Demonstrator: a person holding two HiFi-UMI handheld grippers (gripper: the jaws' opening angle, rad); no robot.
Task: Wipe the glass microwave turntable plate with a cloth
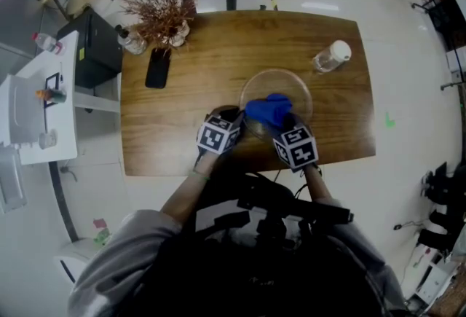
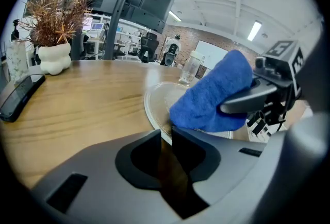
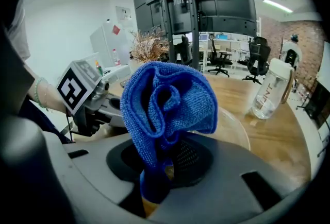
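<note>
Wipe in progress: cloth on plate, how much is already wiped cannot be read.

Head view: plate (image 1: 280, 82) sits right of centre on the wooden bench (image 1: 182, 137). The cloth (image 1: 268, 108) lies on its near part, held by the right gripper (image 1: 285, 124). The left gripper (image 1: 234, 119) is at the near-left rim. Bottle (image 1: 331, 55) far right, phone (image 1: 158, 68) and plant (image 1: 164, 13) far left, pale floor around.
Left gripper view: jaws narrow, the plate rim runs into the gap, apparently pinched to steady it.
Right gripper view: jaws clamped on the bunched cloth. The far half is likely left to wipe.

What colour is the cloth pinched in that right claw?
Bright blue. The cloth shows best in the right gripper view.
</note>
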